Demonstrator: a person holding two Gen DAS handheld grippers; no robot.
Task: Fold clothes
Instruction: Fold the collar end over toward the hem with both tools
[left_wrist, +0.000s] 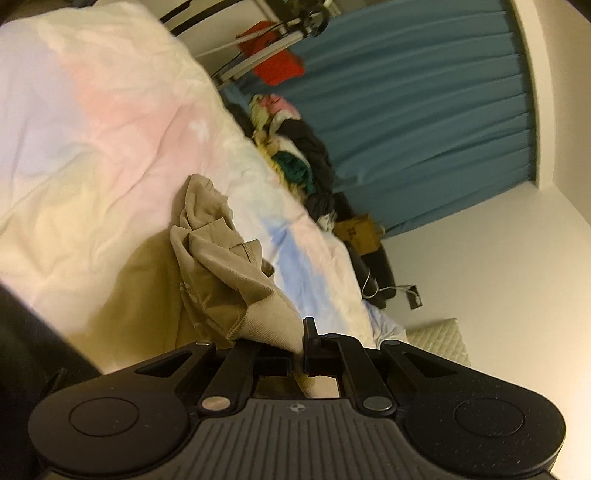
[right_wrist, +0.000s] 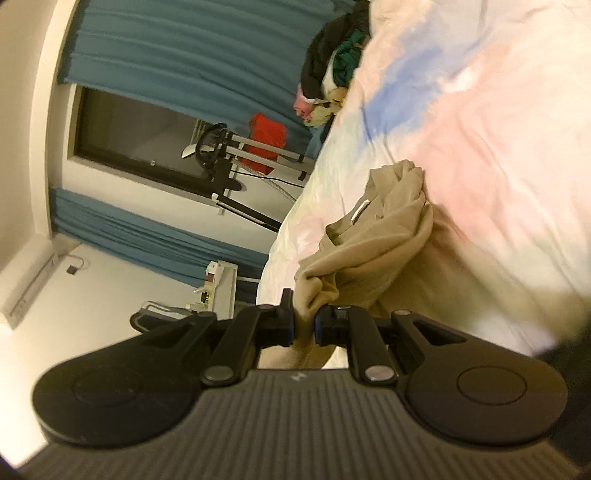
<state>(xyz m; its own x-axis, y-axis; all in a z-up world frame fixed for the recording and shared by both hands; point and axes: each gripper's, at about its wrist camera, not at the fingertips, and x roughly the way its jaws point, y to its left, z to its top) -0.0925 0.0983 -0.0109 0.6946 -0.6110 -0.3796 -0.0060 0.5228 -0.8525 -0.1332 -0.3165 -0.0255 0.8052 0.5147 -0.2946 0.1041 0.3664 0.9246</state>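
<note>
bare bedspread (left_wrist: 92, 129) lies open around the beige garment (left_wrist: 221, 266); clothes pile (left_wrist: 295, 147) crowds its edge.

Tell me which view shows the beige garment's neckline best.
The right wrist view: the beige garment lies with its collar opening and pale label visible, its edge pinched in the right gripper. The left wrist view shows only bunched folds and a ribbed hem running into the left gripper.

No text readable — none anywhere.
</note>
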